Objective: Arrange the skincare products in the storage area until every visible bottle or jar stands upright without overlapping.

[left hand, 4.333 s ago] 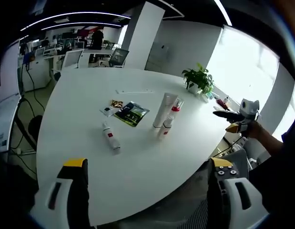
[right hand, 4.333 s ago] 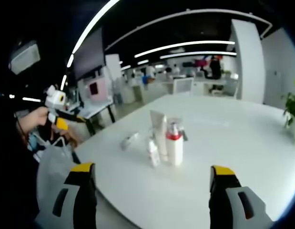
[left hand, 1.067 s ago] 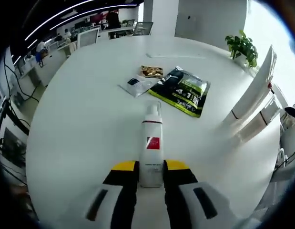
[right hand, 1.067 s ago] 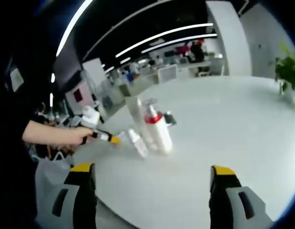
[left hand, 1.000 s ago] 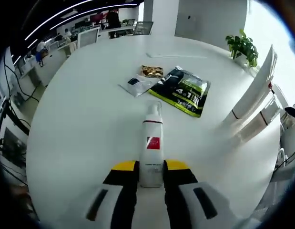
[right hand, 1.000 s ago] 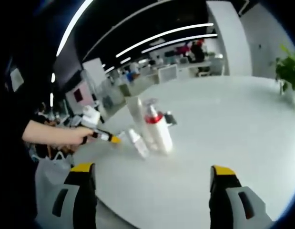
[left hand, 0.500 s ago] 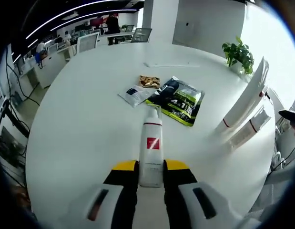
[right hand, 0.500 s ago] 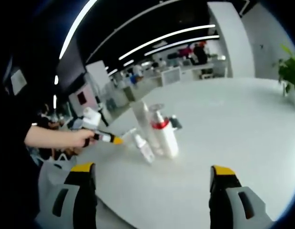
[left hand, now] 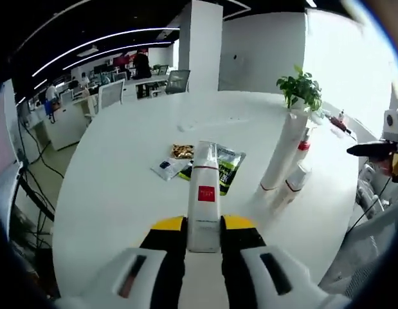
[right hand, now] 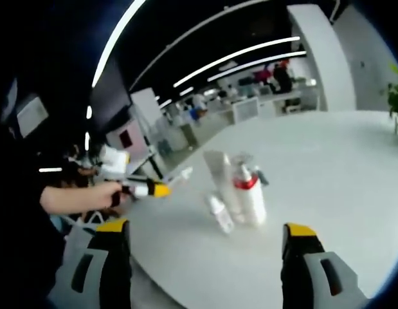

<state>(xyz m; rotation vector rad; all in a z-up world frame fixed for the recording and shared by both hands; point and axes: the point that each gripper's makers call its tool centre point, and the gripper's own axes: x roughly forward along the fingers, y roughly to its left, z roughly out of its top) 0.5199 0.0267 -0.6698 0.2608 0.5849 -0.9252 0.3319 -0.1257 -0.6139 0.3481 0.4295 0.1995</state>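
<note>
My left gripper is shut on a white bottle with a red label, held off the white table with its cap pointing away. To the right stand a tall white tube, a red-collared pump bottle and a small white bottle. In the right gripper view the same trio shows mid-table: tube, pump bottle, small bottle. The left gripper holds the labelled bottle in the air to their left. My right gripper is open near the table's edge.
A green-and-black packet and two small sachets lie flat behind the held bottle. A potted plant stands at the table's far side. The right gripper shows beyond the table's right edge. Office desks and chairs fill the background.
The left gripper closed on the lying labelled bottle and has raised it off the table. The right gripper stays open and its view has swung slightly.
</note>
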